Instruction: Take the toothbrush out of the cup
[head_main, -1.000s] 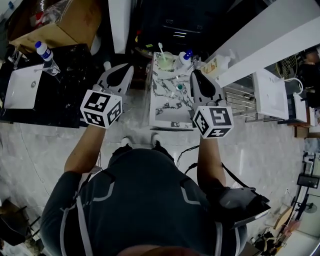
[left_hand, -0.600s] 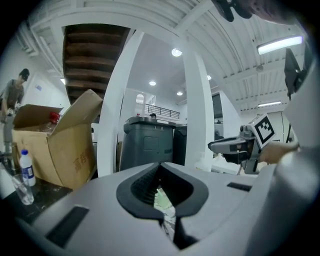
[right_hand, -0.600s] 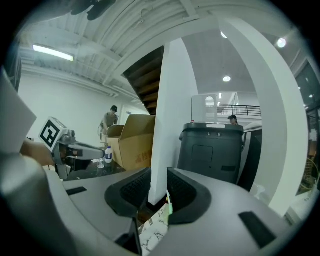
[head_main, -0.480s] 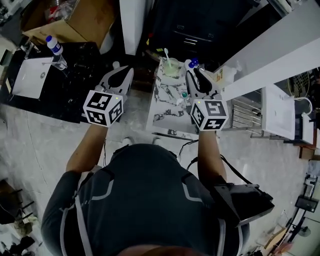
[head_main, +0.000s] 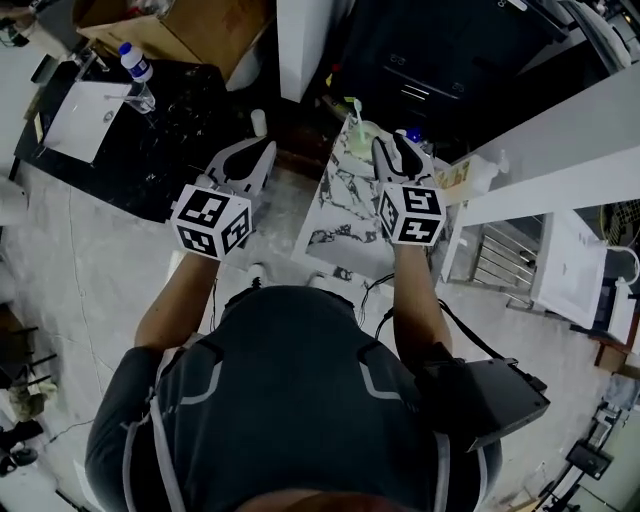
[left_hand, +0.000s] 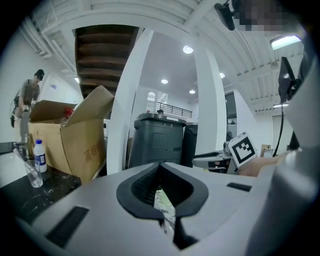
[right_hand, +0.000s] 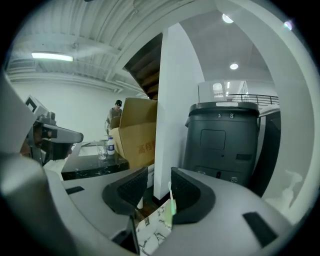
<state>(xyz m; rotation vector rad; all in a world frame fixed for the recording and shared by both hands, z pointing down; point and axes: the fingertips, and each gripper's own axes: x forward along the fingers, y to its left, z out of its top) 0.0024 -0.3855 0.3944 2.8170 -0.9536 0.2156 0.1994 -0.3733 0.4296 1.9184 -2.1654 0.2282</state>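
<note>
Currently, the toothbrush (head_main: 352, 107) is stood upright in the cup (head_main: 364, 137), just ahead of the right gripper (head_main: 397, 147), whose empty jaws have just been opening. The left gripper (head_main: 258, 150), closed on nothing, is positioned farther off.

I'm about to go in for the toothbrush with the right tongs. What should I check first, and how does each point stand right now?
1. Right tongs open: ok. The jaws are apart and have just been opening, with nothing between them.
2. Toothbrush in place: ok. It stands upright in the cup, ahead of the tips.
3. Lined up: not ok. The toothbrush shows close to one jaw, off the middle of the gap.
4. Left tongs out of the way: ok. They are shut, empty, and off to the side of the marble table.
5. Cup steadied: not ok. Nothing holds it.
6. Clearance to the blue-capped bottle: cannot tell. The right tongs partly hide it.
</note>
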